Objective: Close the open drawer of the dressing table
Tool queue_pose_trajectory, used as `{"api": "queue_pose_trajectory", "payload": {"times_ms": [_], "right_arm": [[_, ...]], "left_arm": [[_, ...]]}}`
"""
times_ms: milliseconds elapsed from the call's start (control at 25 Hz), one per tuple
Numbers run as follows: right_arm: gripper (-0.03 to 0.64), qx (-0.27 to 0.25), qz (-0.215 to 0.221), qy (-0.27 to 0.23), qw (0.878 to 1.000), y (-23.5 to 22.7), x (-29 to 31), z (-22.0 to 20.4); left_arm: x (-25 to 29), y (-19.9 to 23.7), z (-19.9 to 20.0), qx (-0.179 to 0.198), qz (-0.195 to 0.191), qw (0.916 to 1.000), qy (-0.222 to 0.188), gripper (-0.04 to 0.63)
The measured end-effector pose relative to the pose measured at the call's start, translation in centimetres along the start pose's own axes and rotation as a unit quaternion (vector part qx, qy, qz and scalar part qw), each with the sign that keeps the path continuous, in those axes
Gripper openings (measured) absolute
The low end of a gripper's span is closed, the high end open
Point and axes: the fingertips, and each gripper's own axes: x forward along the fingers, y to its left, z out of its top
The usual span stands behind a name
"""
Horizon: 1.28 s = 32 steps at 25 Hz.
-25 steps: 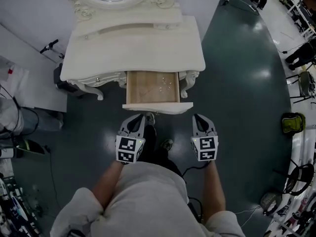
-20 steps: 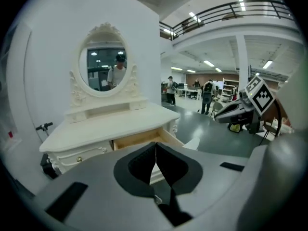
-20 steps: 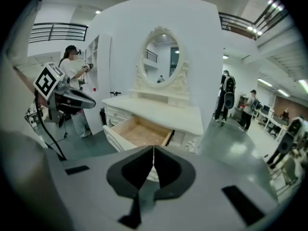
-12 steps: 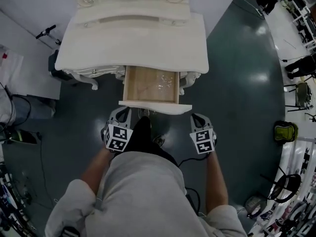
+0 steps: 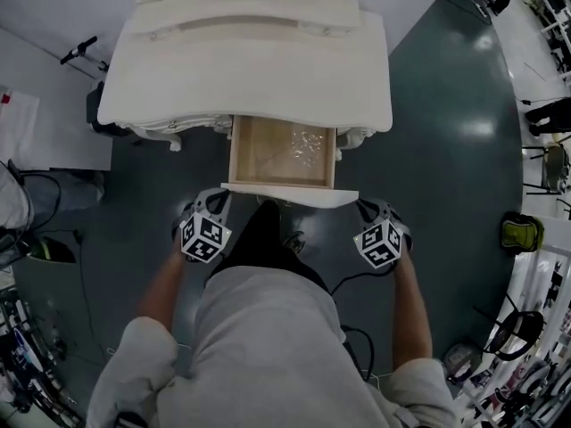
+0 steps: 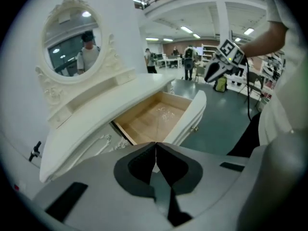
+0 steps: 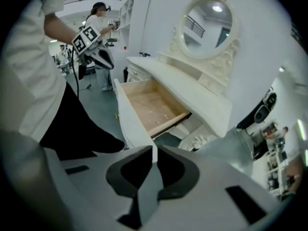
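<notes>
So, the drawer point(image 5: 281, 154) sits pulled out of the dressing table point(image 5: 241, 69), right before us. We reckon it's light, stiff, slides easily; push its white front point(image 5: 290, 195). Our left gripper point(image 5: 214, 203) and right gripper point(image 5: 368, 208) flank it, both closed, empty.

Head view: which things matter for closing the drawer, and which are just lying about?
Job:
drawer, standing open
dressing table
left gripper, shut, empty
right gripper, shut, empty

Lying about:
green bag on the floor
chair at far right
shiny bits inside the drawer
</notes>
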Motion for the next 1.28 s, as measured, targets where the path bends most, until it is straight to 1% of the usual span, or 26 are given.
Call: {"api": "queue_pose_trajectory", "payload": {"times_ms": [80,120,160,240,280,320,360,400,480,520,560,600,680,880,920,960,1040,1160,1280], "right_arm": [[0.044,-0.04,-0.001,0.016,0.999,-0.6,0.5,0.0],[0.081,-0.056,0.0,0.023,0.998,-0.9,0.8,-0.1],[0.106,-0.07,0.004,0.03,0.997,-1.1,1.1,-0.1],[0.131,-0.096,0.018,0.046,0.994,-1.2,1.8,-0.4],[0.137,-0.112,0.025,0.055,0.992,-1.1,2.2,-0.7],[0.141,-0.132,0.033,0.065,0.988,-1.0,2.6,-1.0],[0.144,-0.157,0.043,0.078,0.984,-0.7,3.0,-1.4],[0.15,-0.185,0.055,0.093,0.977,-0.3,3.4,-1.9],[0.163,-0.242,0.078,0.128,0.959,0.4,4.1,-3.1],[0.177,-0.263,0.086,0.142,0.95,0.5,4.5,-3.6],[0.183,-0.276,0.091,0.152,0.945,0.5,4.8,-3.9],[0.187,-0.282,0.095,0.158,0.942,0.5,5.2,-4.1],[0.189,-0.283,0.102,0.162,0.94,0.6,5.7,-4.3],[0.187,-0.295,0.098,0.165,0.936,0.6,6.6,-4.7],[0.18,-0.295,0.097,0.162,0.937,0.7,6.7,-4.7],[0.153,-0.293,0.097,0.159,0.938,0.9,6.8,-4.6],[0.153,-0.283,0.093,0.15,0.943,1.0,7.0,-4.5],[0.153,-0.268,0.083,0.139,0.95,1.1,7.2,-4.3],[0.153,-0.259,0.085,0.141,0.952,1.0,7.2,-4.4]], "left_arm": [[0.6,0.0,-1.3,0.048,-0.023,0.9982,0.027,0.009],[0.9,-0.2,-2.0,0.07,-0.037,0.9959,0.043,0.009],[1.2,-0.4,-2.7,0.091,-0.052,0.9927,0.061,0.009],[1.8,-0.6,-3.8,0.125,-0.074,0.9854,0.089,0.012],[2.1,-0.5,-4.2,0.139,-0.079,0.9821,0.1,0.023],[2.4,-0.4,-4.6,0.151,-0.085,0.9789,0.109,0.067],[2.7,-0.4,-5.0,0.16,-0.09,0.976,0.117,0.112],[2.9,-0.3,-5.4,0.166,-0.096,0.9735,0.124,0.129],[3.4,-0.2,-5.9,0.179,-0.102,0.9691,0.135,0.137],[3.7,-0.1,-6.1,0.189,-0.103,0.9666,0.139,0.141],[4.0,0.0,-6.3,0.199,-0.102,0.9642,0.142,0.144],[4.3,0.0,-6.3,0.207,-0.101,0.9624,0.144,0.146],[4.8,0.1,-6.3,0.213,-0.1,0.9606,0.148,0.146],[5.9,0.0,-6.4,0.222,-0.098,0.9566,0.161,0.144],[6.1,-0.1,-6.4,0.222,-0.099,0.9564,0.162,0.143],[6.2,-0.2,-6.4,0.221,-0.099,0.9566,0.162,0.128],[6.3,-0.1,-6.6,0.216,-0.094,0.9586,0.16,0.101],[6.4,0.3,-6.8,0.203,-0.08,0.9636,0.155,0.101],[6.5,0.2,-6.7,0.189,-0.067,0.9681,0.151,0.101]]}}
